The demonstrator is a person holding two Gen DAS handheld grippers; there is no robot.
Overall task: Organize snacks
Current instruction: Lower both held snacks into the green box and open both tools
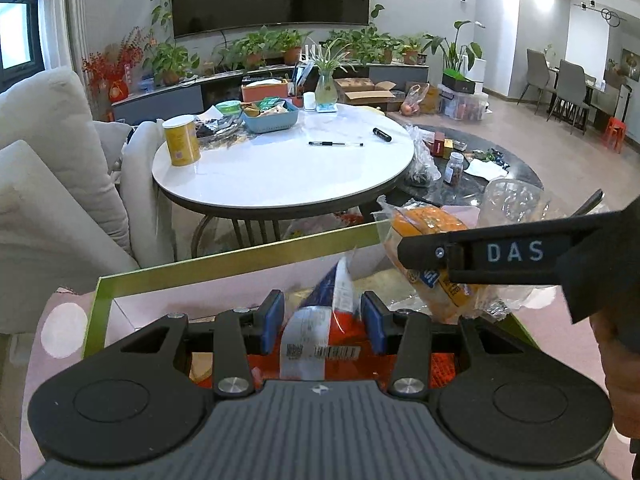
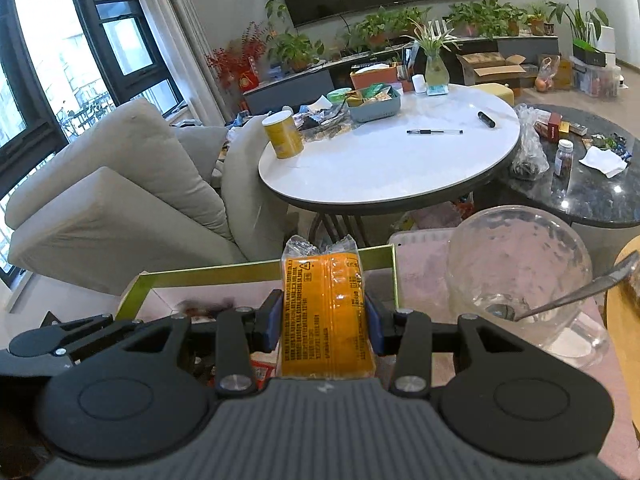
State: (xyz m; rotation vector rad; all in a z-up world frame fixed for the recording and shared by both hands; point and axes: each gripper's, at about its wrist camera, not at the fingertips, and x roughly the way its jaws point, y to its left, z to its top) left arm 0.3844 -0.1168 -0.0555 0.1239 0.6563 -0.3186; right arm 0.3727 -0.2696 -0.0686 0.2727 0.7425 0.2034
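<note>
Far left, a beige fabric sofa (image 2: 120, 200). Next, a green-rimmed cardboard box (image 1: 224, 268) w/ a pale inside sits on the pink cloth in front. The left gripper (image 1: 323, 322) hangs over the box, blue pads clamped on a red-white-blue plastic snack packet (image 1: 320, 320), barcode side up. To its right the right gripper (image 2: 323, 320) is closed on an orange clear-wrapped snack pack (image 2: 326, 312), held upright over the box's far right corner; in the left wrist view its black finger crosses in front of that pack. Behind, a round white table (image 2: 392, 168) w/ a yellow canister (image 2: 282, 136) and a pen (image 2: 434, 132). Right of the box, a clear glass mug (image 2: 516, 264) w/ a metal spoon (image 2: 568, 300) inside.
</note>
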